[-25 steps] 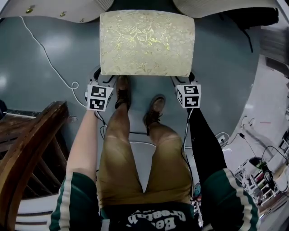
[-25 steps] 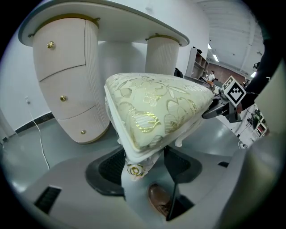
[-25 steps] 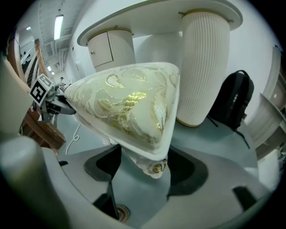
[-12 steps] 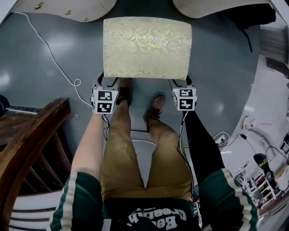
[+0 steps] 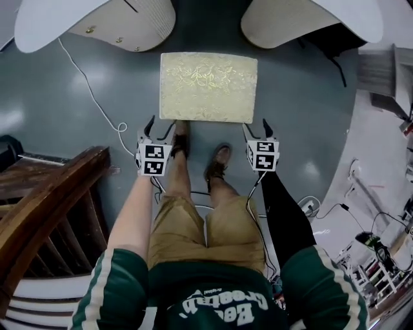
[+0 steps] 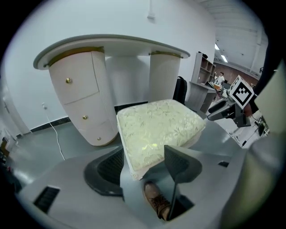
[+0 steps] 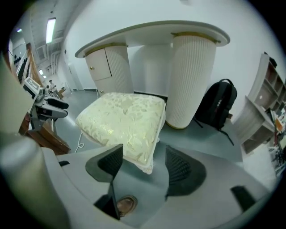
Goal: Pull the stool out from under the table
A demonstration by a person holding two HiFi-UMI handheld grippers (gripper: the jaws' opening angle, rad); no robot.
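Observation:
The stool (image 5: 208,87), with a cream floral cushion, stands on the grey floor just in front of the white table (image 5: 58,19). My left gripper (image 5: 161,126) hangs open above its near left corner, apart from it. My right gripper (image 5: 255,127) hangs open above the near right corner; its jaws have just been closing a little, with nothing gripped between them. In the left gripper view the stool (image 6: 156,127) lies beyond the open left gripper (image 6: 143,167). The right gripper view likewise shows the stool (image 7: 123,123) past the open right gripper (image 7: 143,165).
The table rests on two ribbed pedestals (image 5: 122,26) (image 5: 284,22). A dark wooden chair (image 5: 45,206) stands at the left. A black backpack (image 7: 221,109) leans by the right pedestal. A white cable (image 5: 90,97) runs across the floor. The person's shoes (image 5: 219,161) stand just behind the stool.
Both grippers have risen from beside the stool's near corners and stand above them. The head view has risen too, so the stool looks smaller and more of the table shows.

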